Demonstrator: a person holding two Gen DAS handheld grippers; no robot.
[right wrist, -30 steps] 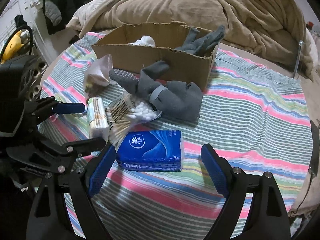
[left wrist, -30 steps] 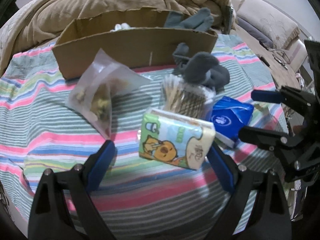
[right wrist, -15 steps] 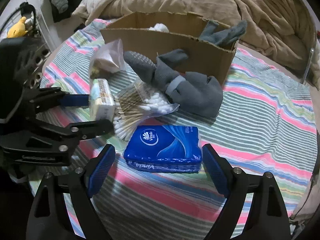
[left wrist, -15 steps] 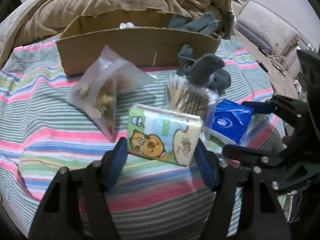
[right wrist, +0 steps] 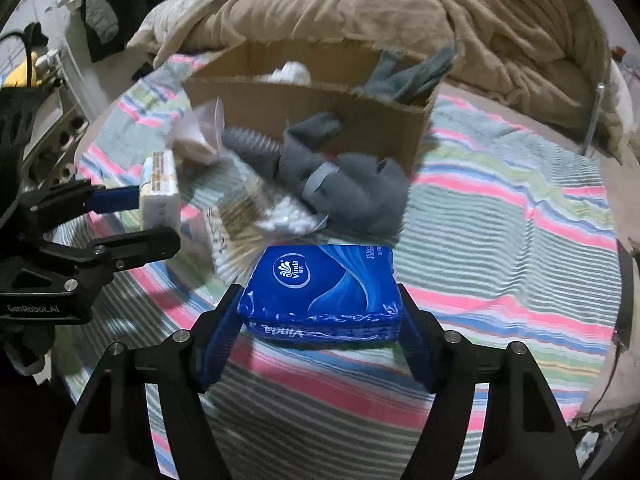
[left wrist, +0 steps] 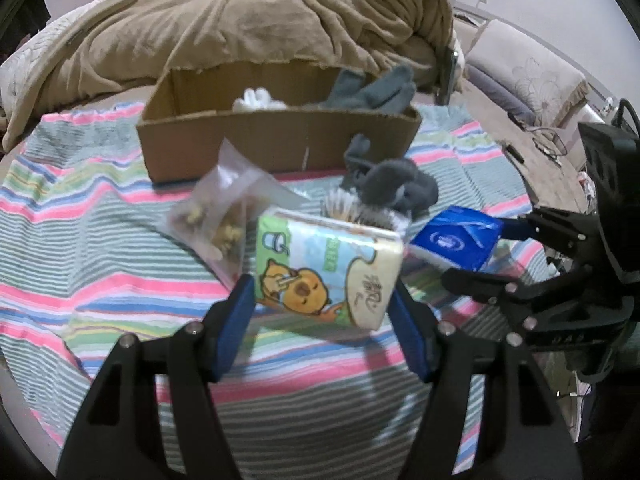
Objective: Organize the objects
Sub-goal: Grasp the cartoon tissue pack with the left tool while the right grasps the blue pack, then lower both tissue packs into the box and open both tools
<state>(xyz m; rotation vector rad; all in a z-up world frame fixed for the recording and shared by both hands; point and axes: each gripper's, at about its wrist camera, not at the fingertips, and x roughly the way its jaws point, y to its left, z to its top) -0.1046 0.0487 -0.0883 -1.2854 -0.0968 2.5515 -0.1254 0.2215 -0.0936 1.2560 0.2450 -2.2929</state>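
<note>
My left gripper (left wrist: 320, 288) is shut on a tissue pack with a cartoon bear (left wrist: 328, 268), its blue pads pressed on the two ends, and holds it a little above the striped cloth. From the right wrist that pack (right wrist: 160, 200) shows end-on in the left gripper (right wrist: 158, 218). My right gripper (right wrist: 320, 294) is closing its jaws on a blue tissue pack (right wrist: 320, 284), with the pads against both sides. In the left wrist view the blue pack (left wrist: 456, 238) sits between the right gripper's (left wrist: 472, 252) fingers. An open cardboard box (left wrist: 280, 140) stands behind them.
Grey socks (right wrist: 352, 188), a bag of cotton swabs (right wrist: 256, 220) and a clear bag of snacks (left wrist: 224, 216) lie between the packs and the box (right wrist: 320, 104). The box holds a sock and something white. A beige blanket (left wrist: 240, 28) is heaped behind it. The striped cloth (left wrist: 100, 240) covers the round surface.
My left gripper closed on the cartoon pack and lifted it. My right gripper moved in around the blue pack and its jaws narrowed onto it.
</note>
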